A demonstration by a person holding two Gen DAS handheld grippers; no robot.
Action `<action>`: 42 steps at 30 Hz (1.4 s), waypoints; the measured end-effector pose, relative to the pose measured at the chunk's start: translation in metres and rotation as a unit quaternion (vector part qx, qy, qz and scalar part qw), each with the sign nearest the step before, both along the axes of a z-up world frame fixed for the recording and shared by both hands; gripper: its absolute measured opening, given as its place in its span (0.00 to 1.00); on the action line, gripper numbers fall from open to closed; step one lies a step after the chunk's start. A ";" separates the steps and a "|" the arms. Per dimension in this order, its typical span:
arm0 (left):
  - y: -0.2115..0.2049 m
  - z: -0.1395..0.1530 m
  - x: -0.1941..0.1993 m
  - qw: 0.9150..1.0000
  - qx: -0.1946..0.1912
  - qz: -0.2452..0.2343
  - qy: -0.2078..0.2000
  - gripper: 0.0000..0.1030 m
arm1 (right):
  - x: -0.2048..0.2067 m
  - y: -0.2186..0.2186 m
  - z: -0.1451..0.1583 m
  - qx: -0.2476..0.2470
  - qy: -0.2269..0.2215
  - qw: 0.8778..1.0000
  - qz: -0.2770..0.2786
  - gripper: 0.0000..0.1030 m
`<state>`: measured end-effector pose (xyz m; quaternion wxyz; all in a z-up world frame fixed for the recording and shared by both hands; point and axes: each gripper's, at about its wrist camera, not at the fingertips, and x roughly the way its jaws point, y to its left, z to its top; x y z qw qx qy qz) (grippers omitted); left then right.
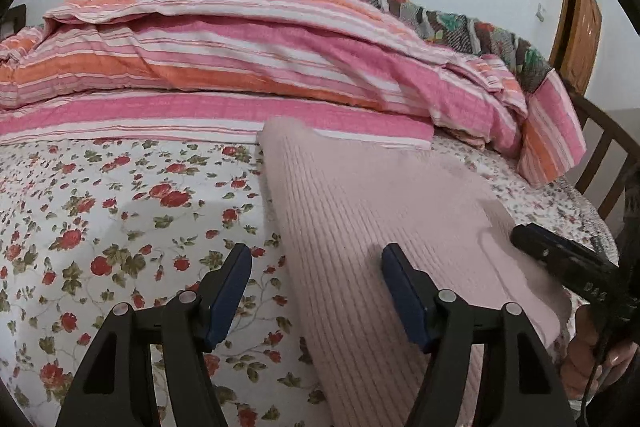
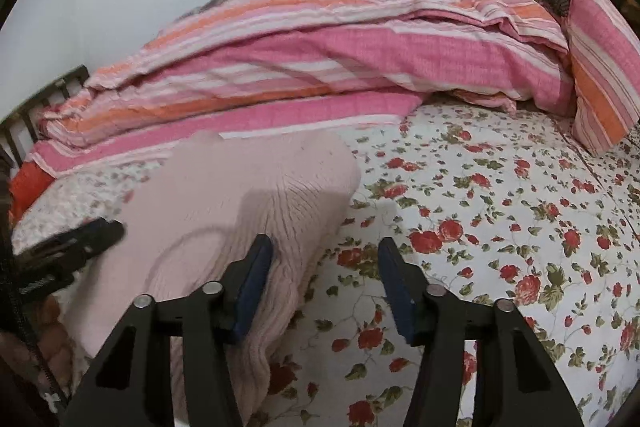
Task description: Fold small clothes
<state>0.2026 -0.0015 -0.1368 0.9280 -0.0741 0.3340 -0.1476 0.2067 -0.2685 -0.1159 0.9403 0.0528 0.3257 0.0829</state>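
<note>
Left wrist view: pale pink ribbed knit garment (image 1: pixel 360 227) lies on the floral bedsheet (image 1: pixel 100 227), running from centre frame down to the lower right. Its left edge looks rounded, like a fold line. Left hand-held gripper (image 1: pixel 316 291) hovers over that edge, jaws standing wide, nothing between the pads; one pad sits over sheet, the other over knit. Right hand-held gripper (image 1: pixel 560 255) shows at the right edge of the frame, over the garment's far side. Striped pink-orange quilt (image 1: pixel 240 59) is heaped across the upper half.

Right wrist view: same garment (image 2: pixel 240 195) occupies the centre-left, its right edge bunched and wrinkled. Right hand-held gripper (image 2: pixel 326 283) straddles that edge, jaws moderately apart, empty; whether the left pad touches the knit I cannot tell.

Judgement: between folds, garment partly folded lengthwise and neither gripper holding it. Next move calls for each gripper to close on an edge or corner, then lift and carry it across evenly; the bunched right edge may need smoothing first.
</note>
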 end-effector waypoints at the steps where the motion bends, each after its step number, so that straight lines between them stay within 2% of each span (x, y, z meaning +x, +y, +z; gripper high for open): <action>1: 0.001 0.002 -0.001 1.000 0.001 -0.001 -0.003 0.64 | -0.005 -0.001 0.005 0.002 -0.011 1.000 0.008 0.48; 3: 0.004 0.004 -0.004 1.000 0.007 -0.001 -0.012 0.63 | -0.011 -0.002 0.011 0.014 -0.022 0.999 0.022 0.49; 5: 0.008 0.008 -0.005 1.000 0.016 0.007 -0.021 0.63 | -0.009 -0.002 0.007 0.037 -0.004 0.999 0.035 0.49; 8: 0.017 0.008 -0.003 1.000 -0.011 0.013 -0.013 0.63 | 0.002 -0.001 -0.007 0.055 0.037 0.997 0.037 0.46; 11: 0.018 0.007 -0.001 1.000 -0.020 0.008 -0.008 0.63 | 0.009 -0.006 -0.013 0.107 0.057 0.991 0.050 0.26; 12: 0.017 0.007 -0.001 1.000 -0.018 0.006 -0.008 0.63 | 0.009 -0.007 -0.011 0.121 0.058 0.989 0.058 0.15; 15: 0.013 0.007 -0.002 1.000 -0.013 -0.002 -0.010 0.63 | -0.002 -0.004 0.002 0.107 0.015 0.992 0.067 0.13; 17: 0.011 0.008 -0.002 1.000 -0.011 -0.003 -0.011 0.63 | -0.003 -0.003 0.005 0.104 0.014 0.992 0.069 0.12; 20: 0.013 0.009 0.001 1.000 -0.010 0.004 -0.007 0.63 | 0.011 0.010 -0.013 0.025 0.080 0.996 0.036 0.12; 23: 0.014 0.008 0.008 1.000 -0.009 0.006 0.004 0.63 | 0.007 0.021 -0.001 -0.016 0.061 0.998 0.030 0.19; 25: 0.012 0.007 0.013 1.000 -0.010 0.005 0.009 0.63 | 0.003 0.019 0.011 -0.005 0.032 0.999 0.033 0.28; 29: 0.004 0.006 0.019 1.000 -0.010 0.000 0.014 0.63 | 0.008 0.012 0.019 0.025 -0.009 0.999 0.020 0.37; 31: -0.002 0.003 0.022 1.000 -0.003 0.003 0.023 0.64 | 0.017 0.011 0.012 0.030 -0.002 0.999 0.022 0.37; 34: -0.008 -0.001 0.024 1.000 0.007 0.001 0.028 0.64 | 0.036 0.015 -0.011 0.005 0.057 0.998 0.011 0.35; 36: -0.009 -0.003 0.025 1.000 0.011 -0.001 0.029 0.64 | 0.034 0.012 -0.014 0.011 0.052 0.999 0.005 0.35; 42: -0.013 -0.007 0.023 0.999 0.028 0.002 0.025 0.65 | 0.032 0.017 -0.016 -0.021 0.047 0.999 -0.005 0.35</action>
